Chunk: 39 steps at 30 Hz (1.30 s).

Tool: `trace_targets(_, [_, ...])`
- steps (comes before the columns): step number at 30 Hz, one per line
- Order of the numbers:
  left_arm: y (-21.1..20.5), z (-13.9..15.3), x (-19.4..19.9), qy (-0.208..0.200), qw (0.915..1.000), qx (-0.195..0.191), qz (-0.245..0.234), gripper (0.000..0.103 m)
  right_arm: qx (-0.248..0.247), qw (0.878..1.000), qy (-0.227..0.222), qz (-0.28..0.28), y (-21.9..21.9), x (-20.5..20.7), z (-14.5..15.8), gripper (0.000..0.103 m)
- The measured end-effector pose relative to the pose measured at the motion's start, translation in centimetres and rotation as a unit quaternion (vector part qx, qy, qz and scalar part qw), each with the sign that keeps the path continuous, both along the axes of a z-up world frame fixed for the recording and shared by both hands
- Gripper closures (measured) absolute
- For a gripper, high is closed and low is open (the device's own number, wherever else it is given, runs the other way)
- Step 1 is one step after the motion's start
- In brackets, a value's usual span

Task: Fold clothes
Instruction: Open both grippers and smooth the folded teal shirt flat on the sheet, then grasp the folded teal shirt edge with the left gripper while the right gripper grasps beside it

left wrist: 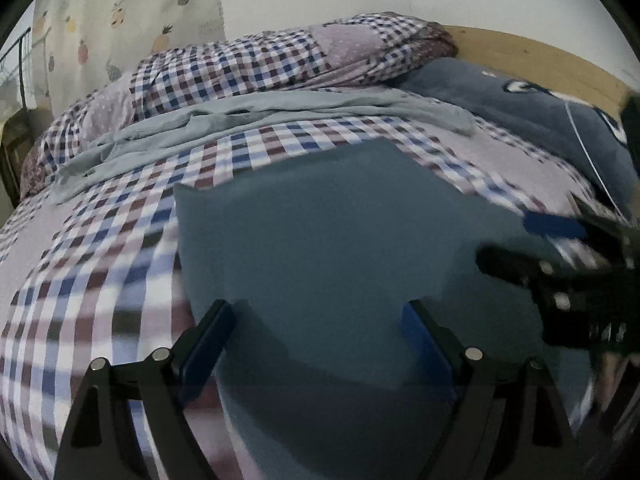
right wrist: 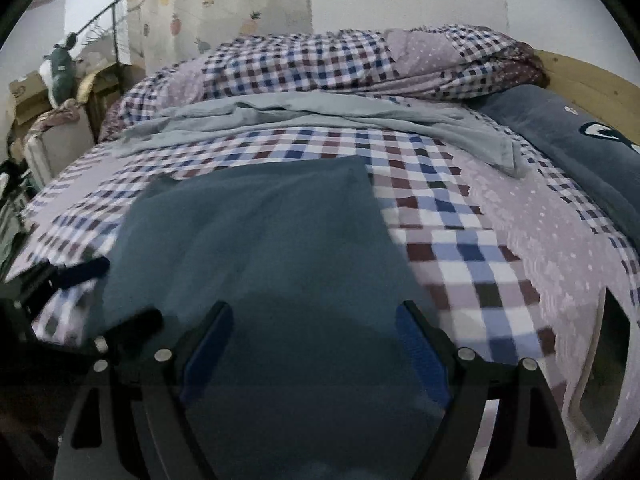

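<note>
A teal garment (left wrist: 340, 232) lies flat and folded into a rectangle on the checked bedsheet (left wrist: 100, 280). My left gripper (left wrist: 318, 312) hovers open above its near part, nothing between the blue pads. In the right wrist view the same teal garment (right wrist: 260, 248) fills the middle, with my right gripper (right wrist: 314, 312) open over its near edge and holding nothing. Each gripper shows in the other's view: the right gripper (left wrist: 520, 242) at the garment's right side, the left gripper (right wrist: 120, 292) at its left side. A crumpled light grey garment (right wrist: 320, 116) lies farther back.
A rolled checked quilt (right wrist: 340, 64) lies along the far side of the bed. A dark blue pillow (right wrist: 580, 140) rests against the wooden headboard (right wrist: 592, 76) on the right. A white-rimmed flat object (right wrist: 584, 380) lies on the sheet at the right. Boxes and clutter (right wrist: 48, 92) stand at the left.
</note>
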State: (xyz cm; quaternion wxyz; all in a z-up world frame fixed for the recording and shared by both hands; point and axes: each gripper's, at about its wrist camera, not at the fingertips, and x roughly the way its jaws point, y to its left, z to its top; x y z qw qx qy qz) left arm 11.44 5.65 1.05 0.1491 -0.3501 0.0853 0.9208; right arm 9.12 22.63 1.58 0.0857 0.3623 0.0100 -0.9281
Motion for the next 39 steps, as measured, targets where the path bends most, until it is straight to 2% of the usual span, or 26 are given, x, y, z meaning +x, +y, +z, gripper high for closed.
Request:
trace_targets(1, [-0.2, -0.2, 0.6, 0.000, 1.0000, 0.001, 0.003, 0.014, 0.003, 1.000, 0.000, 0.010, -0.4, 0.4, -0.2, 0.022])
trace_targets(2, [-0.3, -0.4, 1.2, -0.001, 1.0000, 0.002, 0.006, 0.014, 0.010, 1.000, -0.001, 0.018, -0.8, 0.7, -0.4, 0.033])
trace_targets(4, [-0.7, -0.8, 2.3, -0.002, 0.9999, 0.005, 0.012, 0.014, 0.018, 1.000, -0.005, 0.023, -1.2, 0.9, -1.1, 0.042])
trace_targets(8, [-1.9, -1.3, 3.8, -0.007, 0.9991, 0.025, 0.033, 0.014, 0.029, 0.999, 0.002, 0.027, -1.5, 1.3, -2.2, 0.042])
trace_targets(14, [-2.8, -1.5, 6.4, -0.018, 0.9977, 0.043, 0.049, 0.014, 0.033, 0.999, 0.002, 0.020, -1.3, 2.8, -2.3, 0.042])
trace_targets(19, [-3.2, -1.5, 8.2, -0.035, 0.9964, 0.053, 0.056, 0.014, 0.029, 0.999, 0.004, 0.015, -1.3, 5.9, -1.6, 0.042])
trace_targets(24, [-3.5, -1.5, 9.7, -0.049, 0.9955, 0.061, 0.053, 0.014, 0.004, 0.999, 0.023, 0.042, -1.8, 9.7, -0.3, 0.044])
trace_targets(27, [-3.8, -1.8, 10.3, -0.065, 0.9944, 0.066, 0.051, 0.014, 0.024, 0.998, 0.006, 0.057, -3.1, 10.3, -1.2, 0.053])
trace_targets(30, [-4.1, -2.0, 10.7, -0.085, 0.9924, 0.074, 0.051, 0.014, 0.032, 0.998, -0.012, 0.054, -3.2, 10.2, -2.1, 0.054])
trace_targets(34, [-5.7, -2.5, 11.2, -0.126, 0.9837, 0.114, 0.058, 0.014, 0.022, 0.998, -0.031, 0.050, -2.6, 10.4, -2.3, 0.054])
trace_targets(39, [-9.2, -2.9, 11.5, -0.174, 0.9597, 0.204, 0.085, 0.014, 0.026, 0.997, -0.052, 0.044, -2.3, 11.4, -2.2, 0.054])
